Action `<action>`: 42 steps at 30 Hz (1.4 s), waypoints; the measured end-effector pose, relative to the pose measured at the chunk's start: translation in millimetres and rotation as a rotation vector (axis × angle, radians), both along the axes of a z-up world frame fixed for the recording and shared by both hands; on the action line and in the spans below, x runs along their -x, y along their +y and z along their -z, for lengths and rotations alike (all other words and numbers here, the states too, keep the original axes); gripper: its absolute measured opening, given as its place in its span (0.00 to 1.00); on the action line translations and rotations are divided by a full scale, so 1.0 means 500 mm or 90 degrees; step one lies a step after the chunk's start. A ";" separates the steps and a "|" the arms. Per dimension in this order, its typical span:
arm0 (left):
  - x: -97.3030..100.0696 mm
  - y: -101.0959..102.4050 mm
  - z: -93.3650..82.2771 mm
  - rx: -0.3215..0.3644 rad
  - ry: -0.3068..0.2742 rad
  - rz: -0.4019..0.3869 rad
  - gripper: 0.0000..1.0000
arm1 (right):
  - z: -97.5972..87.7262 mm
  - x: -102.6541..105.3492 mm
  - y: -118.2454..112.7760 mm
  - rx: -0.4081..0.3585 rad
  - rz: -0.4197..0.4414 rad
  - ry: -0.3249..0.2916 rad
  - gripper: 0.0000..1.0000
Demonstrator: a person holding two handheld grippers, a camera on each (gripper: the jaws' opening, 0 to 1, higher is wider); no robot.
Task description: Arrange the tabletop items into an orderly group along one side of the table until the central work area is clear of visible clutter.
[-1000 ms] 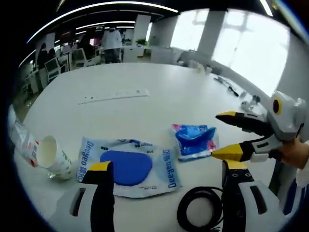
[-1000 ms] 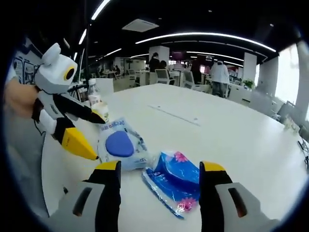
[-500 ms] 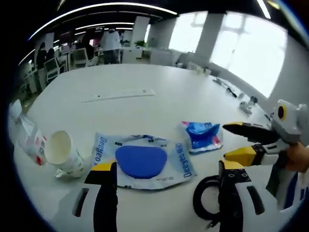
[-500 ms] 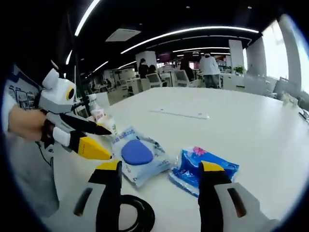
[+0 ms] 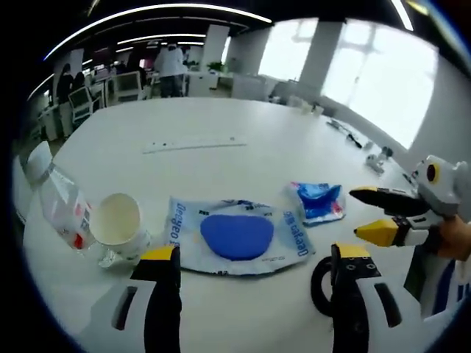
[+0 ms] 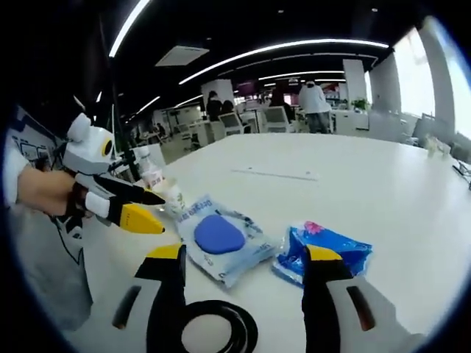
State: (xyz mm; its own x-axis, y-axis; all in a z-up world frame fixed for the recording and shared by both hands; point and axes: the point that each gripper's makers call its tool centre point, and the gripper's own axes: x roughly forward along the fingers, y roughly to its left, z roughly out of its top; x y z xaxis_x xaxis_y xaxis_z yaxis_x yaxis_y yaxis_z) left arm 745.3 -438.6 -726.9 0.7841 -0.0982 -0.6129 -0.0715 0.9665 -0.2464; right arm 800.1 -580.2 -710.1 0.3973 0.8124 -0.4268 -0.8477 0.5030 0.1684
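On the table (image 5: 243, 147), a white pouch (image 5: 237, 237) (blue oval centre) lies flat.

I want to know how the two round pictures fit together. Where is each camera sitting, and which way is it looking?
Left gripper view: rides on the left gripper, looking over the white table at a paper cup, a plastic bottle and a white wipes pack; the right gripper and a hand enter from the right.
Right gripper view: rides on the right gripper, facing the black cable coil; the left gripper and a hand enter from the left.
Shared: wipes pack, blue packet, coil.
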 end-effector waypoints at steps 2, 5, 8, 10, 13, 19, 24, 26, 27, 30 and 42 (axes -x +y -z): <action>0.005 0.007 -0.001 0.000 -0.001 0.002 0.79 | 0.001 0.009 0.003 0.002 0.004 0.000 0.61; 0.011 0.012 -0.001 -0.001 0.000 0.011 0.79 | 0.004 0.021 0.009 0.004 0.003 0.000 0.61; 0.018 0.019 -0.005 -0.004 -0.003 0.016 0.78 | 0.010 0.038 0.013 0.011 0.002 0.000 0.61; 0.021 0.021 -0.007 -0.005 -0.003 0.019 0.78 | 0.012 0.045 0.017 0.011 0.003 0.003 0.61; 0.025 0.027 -0.010 -0.006 -0.006 0.019 0.78 | 0.016 0.051 0.019 0.018 0.001 0.003 0.60; 0.031 0.029 -0.006 -0.002 -0.002 0.019 0.78 | 0.016 0.049 0.018 0.022 0.005 0.002 0.60; 0.029 0.028 -0.001 0.000 -0.001 0.017 0.77 | 0.018 0.041 0.016 0.023 0.008 0.002 0.59; 0.027 0.026 0.002 -0.007 0.002 0.017 0.76 | 0.021 0.044 0.020 0.023 -0.002 0.002 0.59; 0.025 0.026 0.002 -0.008 0.001 0.019 0.76 | 0.026 0.044 0.020 0.032 -0.007 0.002 0.59; 0.020 0.026 0.009 -0.006 0.004 0.018 0.75 | 0.030 0.044 0.022 0.032 -0.009 0.008 0.58; 0.012 0.038 0.046 0.004 0.013 -0.012 0.75 | 0.070 0.038 0.033 0.044 -0.003 0.038 0.55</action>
